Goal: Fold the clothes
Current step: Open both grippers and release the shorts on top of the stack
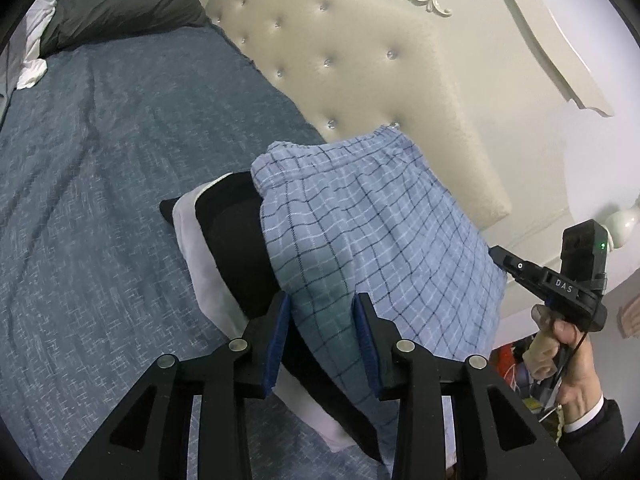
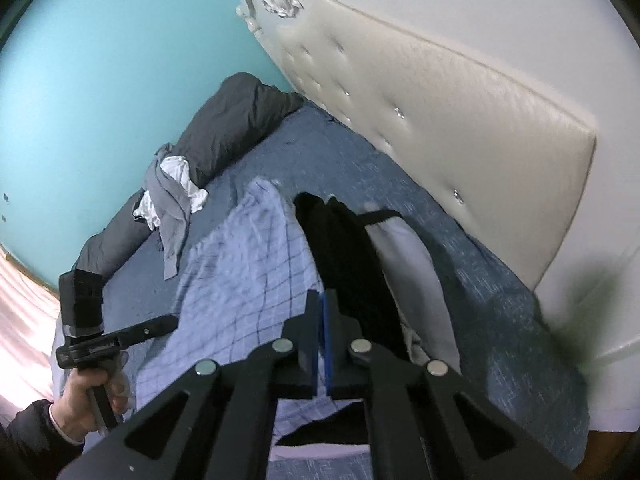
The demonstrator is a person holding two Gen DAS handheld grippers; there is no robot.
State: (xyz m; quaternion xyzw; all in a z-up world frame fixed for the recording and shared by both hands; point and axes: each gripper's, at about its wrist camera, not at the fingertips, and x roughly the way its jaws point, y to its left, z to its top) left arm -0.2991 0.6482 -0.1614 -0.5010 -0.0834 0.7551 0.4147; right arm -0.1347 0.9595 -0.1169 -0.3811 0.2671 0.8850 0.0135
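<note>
Blue checked shorts (image 1: 360, 220) lie folded on top of a black garment (image 1: 236, 248) and a white one (image 1: 192, 240), stacked on the bed next to the headboard. My left gripper (image 1: 322, 300) is open over the near end of the shorts, and a fold of the checked cloth fills the gap between its blue pads. My right gripper (image 1: 496, 252) is shut, with its tip at the right edge of the shorts. In the right wrist view the right gripper (image 2: 322, 298) shows its pads together over the seam between shorts (image 2: 240, 260) and black garment (image 2: 340, 248), with nothing visible between them.
The blue bedcover (image 1: 100, 200) stretches away to the left. A cream tufted headboard (image 1: 360, 60) stands close behind the stack. A dark grey pillow (image 2: 240, 120) and a loose pile of grey and white clothes (image 2: 172, 200) lie by the teal wall (image 2: 100, 60).
</note>
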